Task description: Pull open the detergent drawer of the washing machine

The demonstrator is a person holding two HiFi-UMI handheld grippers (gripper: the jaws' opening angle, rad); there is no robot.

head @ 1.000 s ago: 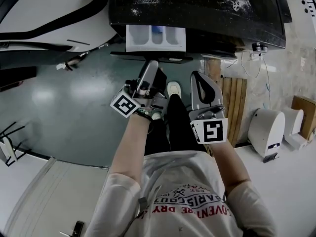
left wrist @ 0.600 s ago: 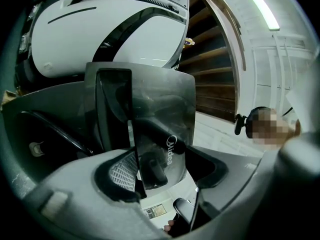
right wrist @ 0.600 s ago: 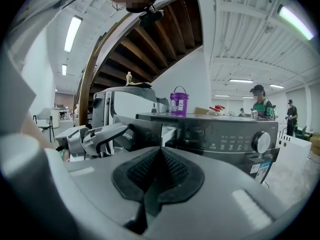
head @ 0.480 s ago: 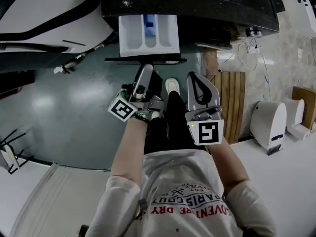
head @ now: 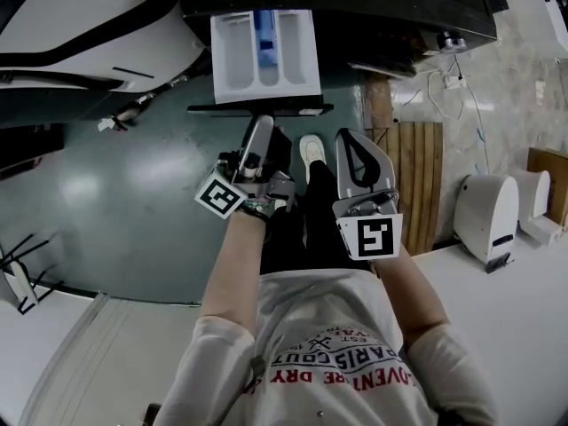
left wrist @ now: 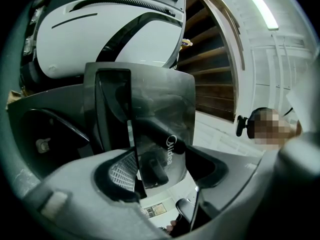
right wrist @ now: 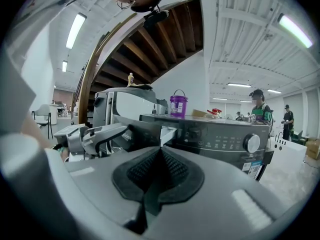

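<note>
Left gripper (head: 263, 124) pinching detergent drawer (head: 232, 56), right gripper (head: 351, 142) pressed together, over seemingly glossy floor (head: 133, 171).

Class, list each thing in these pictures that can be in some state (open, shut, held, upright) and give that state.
White plastic detergent drawer with dark front panel: pulled out, compartments exposed.
Left hand-held gripper: closed on the drawer's dark front panel.
Right hand-held gripper: jaws together, empty.
Purple plastic bucket on the dark washing machine: upright.
</note>
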